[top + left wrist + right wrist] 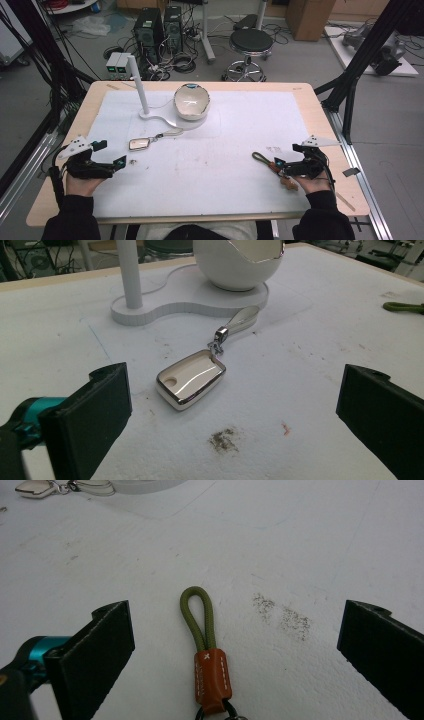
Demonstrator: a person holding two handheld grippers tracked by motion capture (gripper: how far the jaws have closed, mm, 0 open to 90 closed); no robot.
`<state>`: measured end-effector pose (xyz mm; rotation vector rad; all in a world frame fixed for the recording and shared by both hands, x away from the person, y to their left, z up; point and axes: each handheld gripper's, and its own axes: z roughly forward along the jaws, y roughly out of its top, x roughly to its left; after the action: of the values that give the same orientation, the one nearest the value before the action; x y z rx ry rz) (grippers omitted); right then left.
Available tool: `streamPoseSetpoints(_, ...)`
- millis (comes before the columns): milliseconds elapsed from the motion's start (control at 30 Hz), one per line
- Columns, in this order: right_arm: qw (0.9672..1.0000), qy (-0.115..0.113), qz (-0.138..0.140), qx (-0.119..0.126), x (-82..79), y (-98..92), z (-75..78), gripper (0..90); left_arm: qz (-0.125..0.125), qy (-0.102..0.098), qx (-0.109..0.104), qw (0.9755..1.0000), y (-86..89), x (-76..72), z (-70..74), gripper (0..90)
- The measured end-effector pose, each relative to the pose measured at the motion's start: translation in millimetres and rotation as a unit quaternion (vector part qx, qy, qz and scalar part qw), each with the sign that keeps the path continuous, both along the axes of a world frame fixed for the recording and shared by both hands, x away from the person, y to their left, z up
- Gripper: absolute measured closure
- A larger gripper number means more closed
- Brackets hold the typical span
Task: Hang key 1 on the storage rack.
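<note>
Across the white-covered table (240, 150) I count one silver key fob (190, 379), one green cord loop (199, 617); both my grippers, left gripper (232, 410) and right gripper (235, 650), gape empty, floor cluttered behind.

Silver key fob (190, 380) lies untouched between wide-apart fingers (95, 415).

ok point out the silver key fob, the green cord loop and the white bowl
silver key fob (190, 380), left gripper view, on its cream face
green cord loop (196, 612), right gripper view, on the left strand
white bowl (191, 101), high view, on its inside
</note>
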<state>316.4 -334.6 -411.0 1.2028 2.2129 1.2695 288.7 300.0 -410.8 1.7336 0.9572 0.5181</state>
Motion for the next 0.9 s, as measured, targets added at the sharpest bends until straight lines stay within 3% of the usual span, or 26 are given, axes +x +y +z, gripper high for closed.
streamPoseSetpoints(433,0.9999,-0.010,-0.010,-0.005,-1.2,-1.1,2.3,0.7,-0.005,0.003,-0.001,1.0000,-0.7,0.5,-0.7,1.7)
streamPoseSetpoints(900,0.9997,0.004,-0.004,-0.025,1.7,7.3,-0.3,0.8,-0.004,0.001,-0.001,1.0000,-0.8,1.1,-1.7,1.7)
